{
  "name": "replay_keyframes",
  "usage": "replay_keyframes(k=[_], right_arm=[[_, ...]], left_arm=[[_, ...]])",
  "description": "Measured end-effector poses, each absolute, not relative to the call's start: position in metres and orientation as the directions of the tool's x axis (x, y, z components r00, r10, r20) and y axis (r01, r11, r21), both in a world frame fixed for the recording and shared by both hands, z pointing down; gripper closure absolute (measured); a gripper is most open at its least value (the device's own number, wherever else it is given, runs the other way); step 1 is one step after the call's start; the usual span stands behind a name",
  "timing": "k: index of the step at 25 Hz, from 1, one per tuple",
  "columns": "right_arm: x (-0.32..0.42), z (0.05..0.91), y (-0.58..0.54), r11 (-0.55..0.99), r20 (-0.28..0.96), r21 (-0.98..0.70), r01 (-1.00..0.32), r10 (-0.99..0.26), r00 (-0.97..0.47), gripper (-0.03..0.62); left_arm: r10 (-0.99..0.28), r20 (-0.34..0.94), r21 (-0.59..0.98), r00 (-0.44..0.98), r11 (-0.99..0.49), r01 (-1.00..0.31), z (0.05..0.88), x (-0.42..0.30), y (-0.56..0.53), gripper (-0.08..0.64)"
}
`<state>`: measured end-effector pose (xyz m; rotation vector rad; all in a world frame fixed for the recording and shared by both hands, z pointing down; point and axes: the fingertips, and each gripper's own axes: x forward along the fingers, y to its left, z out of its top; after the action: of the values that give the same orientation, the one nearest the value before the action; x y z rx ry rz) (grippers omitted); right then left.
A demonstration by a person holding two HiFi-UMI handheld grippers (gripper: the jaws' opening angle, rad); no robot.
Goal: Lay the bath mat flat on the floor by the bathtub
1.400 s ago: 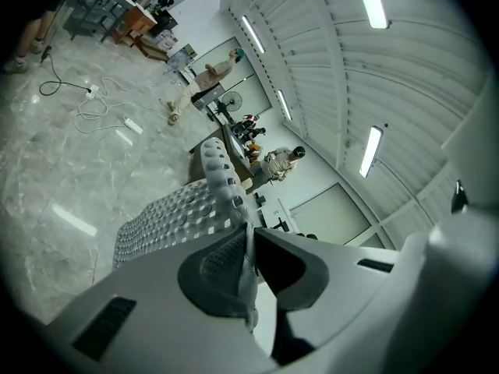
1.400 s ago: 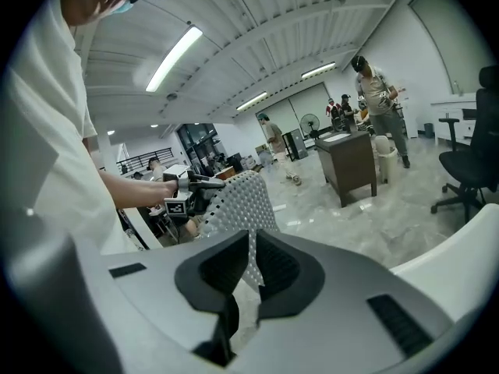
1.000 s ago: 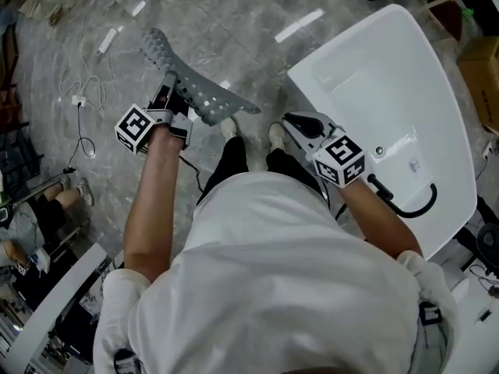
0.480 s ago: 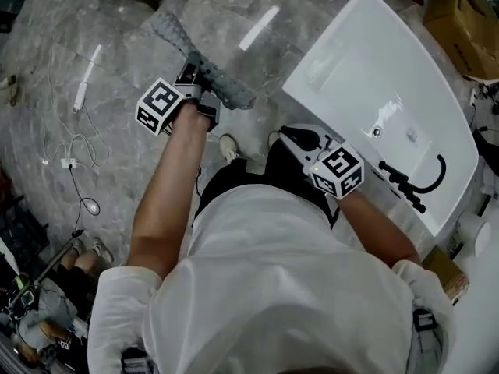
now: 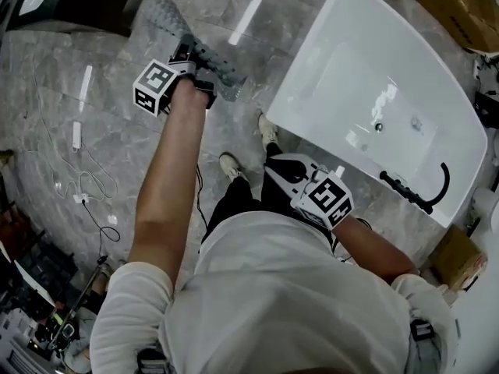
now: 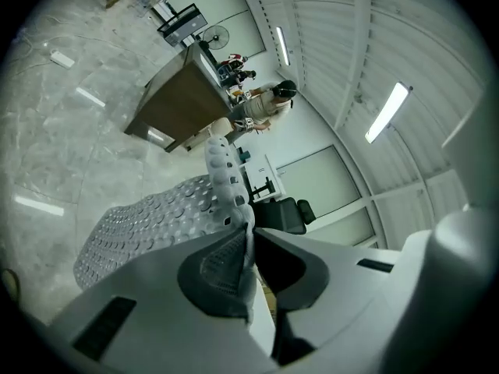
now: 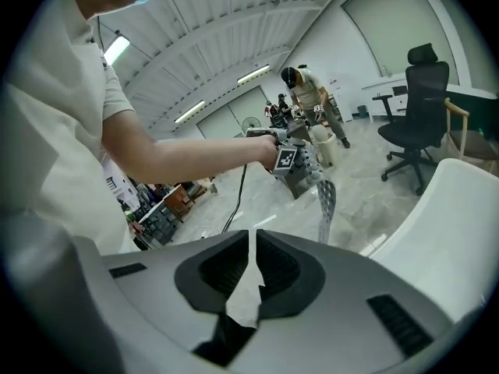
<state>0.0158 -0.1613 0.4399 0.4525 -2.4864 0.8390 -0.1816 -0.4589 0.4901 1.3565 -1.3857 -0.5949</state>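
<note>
The grey perforated bath mat [image 5: 218, 70] hangs in the air over the marble floor, left of the white bathtub [image 5: 366, 61]. My left gripper [image 5: 189, 53] is held out at arm's length and is shut on the mat's edge; in the left gripper view the mat [image 6: 148, 216] curls away from the jaws [image 6: 248, 248]. My right gripper [image 5: 276, 164] stays close to my body beside the tub rim, shut with nothing in it. In the right gripper view [image 7: 253, 265] the mat [image 7: 326, 202] dangles from the left gripper [image 7: 300, 166].
My feet [image 5: 231, 166] stand on the floor next to the tub. A black faucet [image 5: 425, 193] sits on the tub's near end. Cables and a power strip [image 5: 78, 135] lie at the left. A cardboard box [image 5: 460, 6] is top right. An office chair [image 7: 417, 107] and a person [image 7: 308, 92] are farther off.
My left arm has stretched farther out, carrying the mat away from my body. My right gripper has dropped back toward my body. The tub now fills more of the view.
</note>
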Motion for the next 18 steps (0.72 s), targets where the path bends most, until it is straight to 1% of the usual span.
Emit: replay_keyframes(k=[10,15,18], right_arm=[[0.091,0.471,-0.252,0.653,0.560,-0.525,-0.546,-0.218,-0.799,0.552],[0.115,0.481,-0.276,0.601,0.570,-0.548,-0.581,-0.240,-0.786,0.552],[0.124,0.494,-0.278,0.572,0.582,-0.565,-0.595,-0.235,-0.779,0.552]], left_arm=[[-0.936,0.269,0.933,0.227,0.195,-0.301,0.530,-0.086,-0.653,0.514],[-0.960,0.186,0.968,0.209,0.143,-0.207,0.536,-0.046,-0.725,0.514],[-0.971,0.132,0.984,0.199,0.104,-0.144,0.550,-0.032,-0.746,0.514]])
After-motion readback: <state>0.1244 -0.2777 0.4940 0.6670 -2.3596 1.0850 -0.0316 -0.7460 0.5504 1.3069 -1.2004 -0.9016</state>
